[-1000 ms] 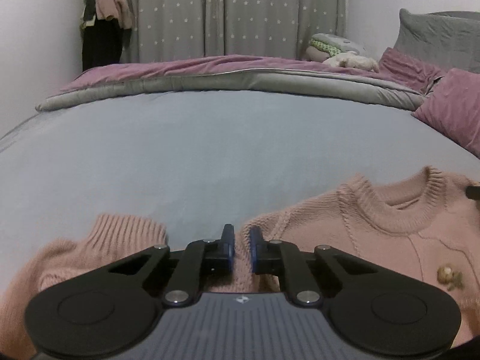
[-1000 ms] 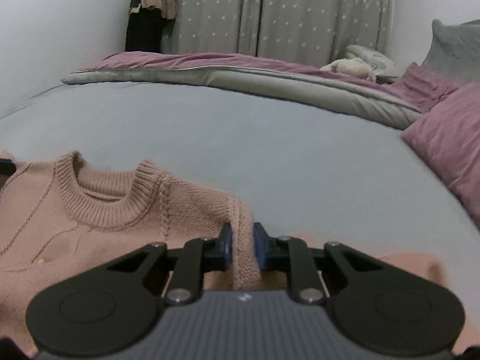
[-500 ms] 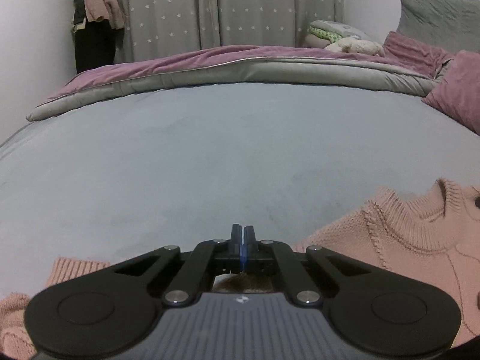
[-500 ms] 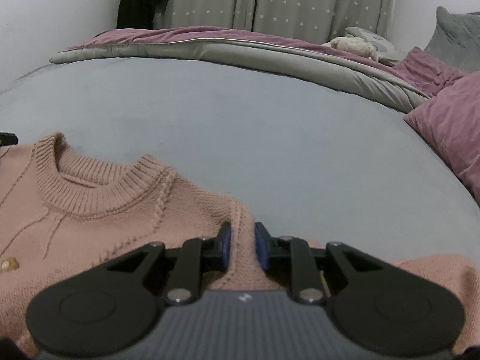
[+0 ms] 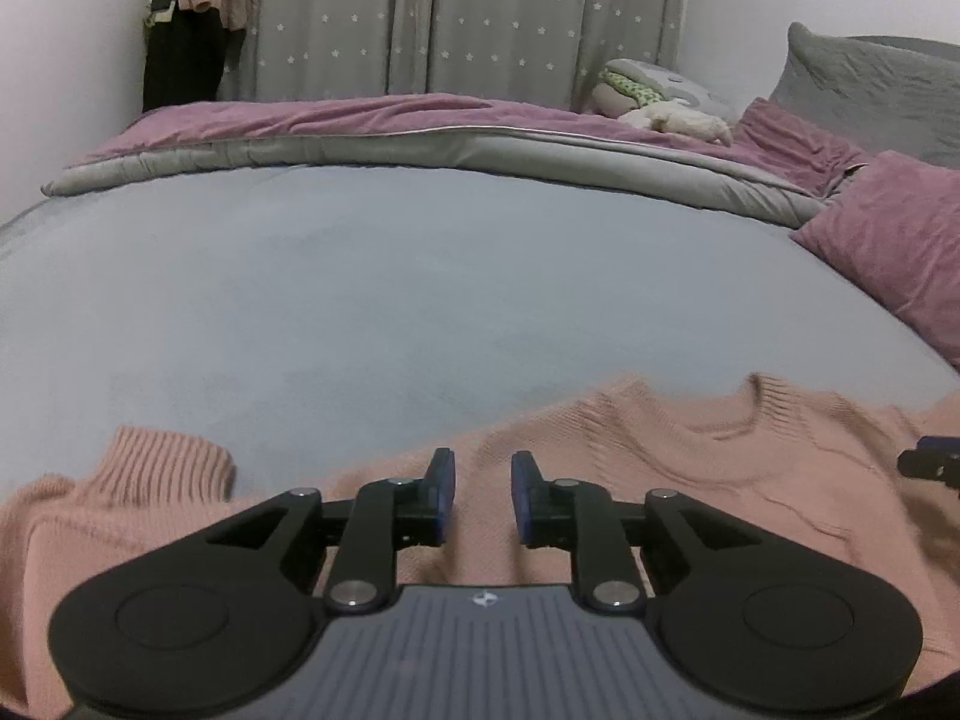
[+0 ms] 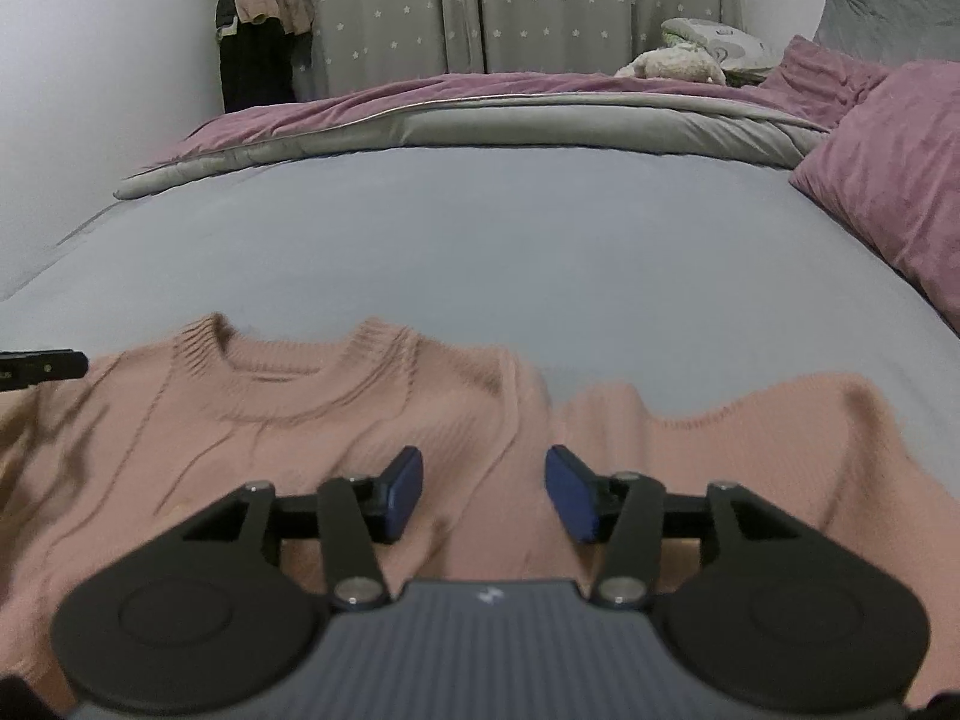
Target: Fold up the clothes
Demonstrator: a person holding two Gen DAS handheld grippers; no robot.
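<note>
A pink knit sweater (image 5: 690, 456) lies flat on the grey-blue bed sheet (image 5: 420, 276), collar toward the far side. Its ribbed cuff (image 5: 162, 459) shows at the left in the left wrist view. My left gripper (image 5: 482, 492) hovers open over the sweater's left shoulder, nothing between its blue pads. In the right wrist view the sweater (image 6: 270, 420) spreads across the lower half, its right sleeve (image 6: 780, 438) lying out to the right. My right gripper (image 6: 483, 489) stands wide open above the right shoulder seam, holding nothing.
A rolled purple and grey duvet (image 5: 420, 138) lies across the far side of the bed. Purple pillows (image 5: 888, 240) and a grey pillow (image 5: 882, 90) sit at the right, with soft toys (image 5: 660, 102) behind. Clothes hang (image 5: 192, 12) by the starred curtain.
Both grippers were shut on the sweater's shoulders and have opened, letting the fabric go. The sweater now lies flatter on the sheet, and both cameras sit higher over it.
</note>
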